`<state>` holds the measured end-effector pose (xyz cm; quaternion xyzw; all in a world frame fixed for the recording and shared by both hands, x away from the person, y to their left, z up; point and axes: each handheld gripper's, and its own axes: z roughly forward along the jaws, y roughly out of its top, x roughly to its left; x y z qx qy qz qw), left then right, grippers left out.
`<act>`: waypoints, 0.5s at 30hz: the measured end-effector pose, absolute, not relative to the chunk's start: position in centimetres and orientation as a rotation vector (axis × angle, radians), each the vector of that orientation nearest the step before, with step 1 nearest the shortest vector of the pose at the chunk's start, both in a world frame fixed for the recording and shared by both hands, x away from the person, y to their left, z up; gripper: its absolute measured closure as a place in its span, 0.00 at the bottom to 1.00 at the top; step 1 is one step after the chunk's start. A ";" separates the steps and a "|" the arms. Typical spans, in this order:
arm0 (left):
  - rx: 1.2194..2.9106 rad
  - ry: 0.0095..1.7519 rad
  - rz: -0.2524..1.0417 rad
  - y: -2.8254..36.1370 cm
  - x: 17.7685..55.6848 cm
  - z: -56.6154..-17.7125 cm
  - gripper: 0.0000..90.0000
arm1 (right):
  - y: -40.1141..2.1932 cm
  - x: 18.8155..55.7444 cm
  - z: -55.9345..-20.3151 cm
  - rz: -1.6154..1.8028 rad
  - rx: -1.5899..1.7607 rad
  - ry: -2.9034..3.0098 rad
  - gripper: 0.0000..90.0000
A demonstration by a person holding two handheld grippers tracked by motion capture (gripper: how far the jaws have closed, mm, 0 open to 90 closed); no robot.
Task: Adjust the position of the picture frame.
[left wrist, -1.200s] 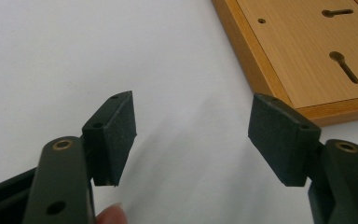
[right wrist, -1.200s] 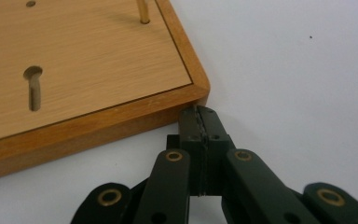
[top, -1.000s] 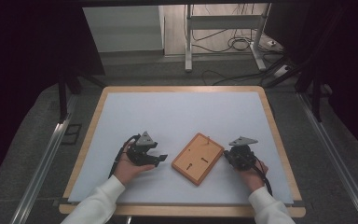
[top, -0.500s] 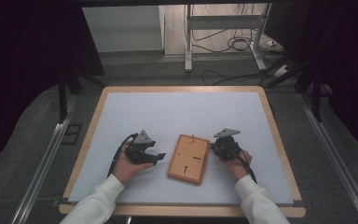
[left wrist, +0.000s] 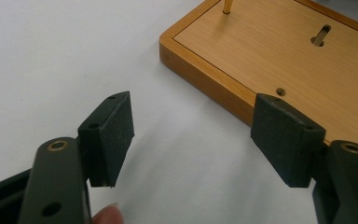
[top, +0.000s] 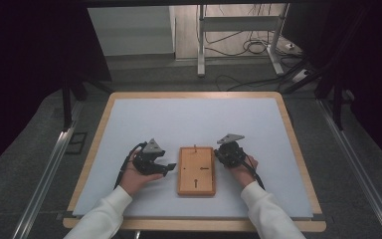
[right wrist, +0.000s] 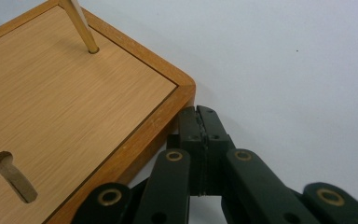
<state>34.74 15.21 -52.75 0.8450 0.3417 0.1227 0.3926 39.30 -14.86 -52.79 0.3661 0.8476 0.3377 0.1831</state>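
Flat rectangular wooden pegboard (top: 196, 171), squared up by the clenched, empty right gripper (right wrist: 199, 122) nudging its edge, with the released left gripper (left wrist: 200, 140) waiting opposite.

A lab recording bay: black curtains (top: 25, 74) flank the white-topped table (top: 199, 119), behind it loose cables (top: 243, 47) under a metal stand (top: 201, 40).

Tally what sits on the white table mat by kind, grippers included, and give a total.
Wooden board: 1
Thin upright peg in the board: 1
Grippers: 2, the left gripper with jaws open, the right gripper with jaws shut against the board's edge
Total: 4
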 end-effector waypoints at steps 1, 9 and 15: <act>2.145 0.867 0.312 15.2 34.7 -52.8 0.33 | -14.9 39.3 -52.8 0.955 1.031 2.392 1.00; 2.149 0.866 0.312 15.4 34.9 -52.9 0.33 | -17.7 37.4 -51.0 1.021 1.042 2.339 1.00; 2.151 0.867 0.319 15.4 34.9 -52.9 0.32 | -22.0 34.5 -50.7 1.063 1.095 2.317 1.00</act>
